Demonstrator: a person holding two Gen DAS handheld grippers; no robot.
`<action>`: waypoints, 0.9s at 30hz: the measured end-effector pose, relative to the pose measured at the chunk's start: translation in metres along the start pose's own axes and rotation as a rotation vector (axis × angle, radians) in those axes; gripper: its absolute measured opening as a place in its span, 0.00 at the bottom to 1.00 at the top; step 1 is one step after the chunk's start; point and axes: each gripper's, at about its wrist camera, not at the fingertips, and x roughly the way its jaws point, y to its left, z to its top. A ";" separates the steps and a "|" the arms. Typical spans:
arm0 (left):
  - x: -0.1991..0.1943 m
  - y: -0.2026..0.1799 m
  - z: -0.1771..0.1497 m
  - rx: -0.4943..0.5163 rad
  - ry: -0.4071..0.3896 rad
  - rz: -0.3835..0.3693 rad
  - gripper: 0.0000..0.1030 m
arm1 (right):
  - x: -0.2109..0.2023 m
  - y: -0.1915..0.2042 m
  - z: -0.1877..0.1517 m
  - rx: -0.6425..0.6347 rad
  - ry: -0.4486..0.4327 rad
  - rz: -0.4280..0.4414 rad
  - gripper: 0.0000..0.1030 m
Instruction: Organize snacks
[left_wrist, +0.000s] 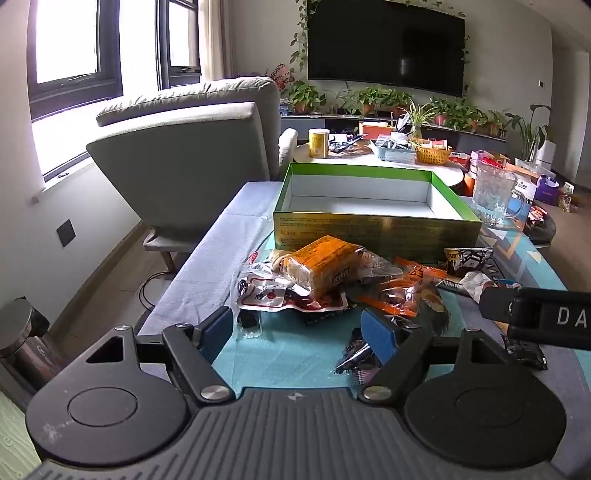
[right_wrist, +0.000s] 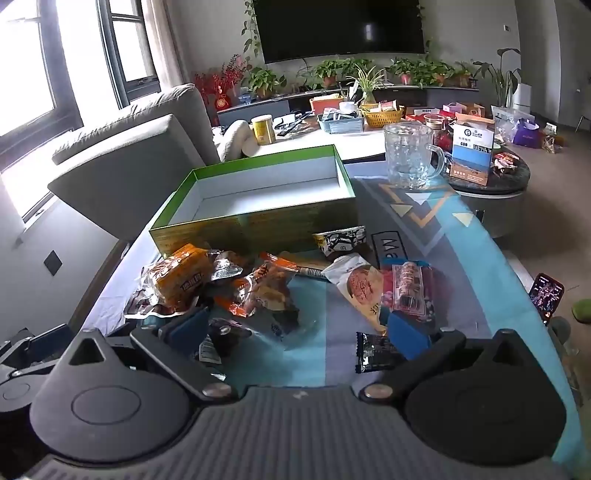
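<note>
A pile of wrapped snacks lies on the table in front of an empty green-rimmed box (left_wrist: 376, 225) (right_wrist: 258, 221). An orange bread pack (left_wrist: 321, 266) (right_wrist: 181, 280) sits on top at the left, over a red-and-white pouch (left_wrist: 269, 295). Orange sticks (left_wrist: 406, 280), a round biscuit pack (right_wrist: 362, 288) and a red cracker pack (right_wrist: 406, 291) lie further right. My left gripper (left_wrist: 301, 334) is open just short of the pile, nothing between its blue pads. My right gripper (right_wrist: 297, 330) is open too, low over small dark packets (right_wrist: 373, 350). The right gripper's black body (left_wrist: 535, 314) shows at the left view's right edge.
A clear glass jug (left_wrist: 493, 197) (right_wrist: 410, 155) stands right of the box. A grey armchair (left_wrist: 192, 147) is behind the table at the left. A round white table (left_wrist: 369, 162) with a yellow can and baskets stands beyond. A phone (right_wrist: 546, 295) lies at the right edge.
</note>
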 end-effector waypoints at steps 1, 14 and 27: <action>0.000 -0.001 0.000 0.001 -0.001 -0.001 0.72 | 0.000 0.000 0.000 -0.001 -0.003 0.000 0.58; -0.002 -0.003 -0.002 0.005 0.001 -0.019 0.72 | -0.001 0.004 -0.002 -0.008 -0.008 0.008 0.58; -0.004 -0.001 -0.003 -0.001 -0.007 -0.023 0.72 | -0.001 0.006 -0.004 -0.009 0.003 0.024 0.58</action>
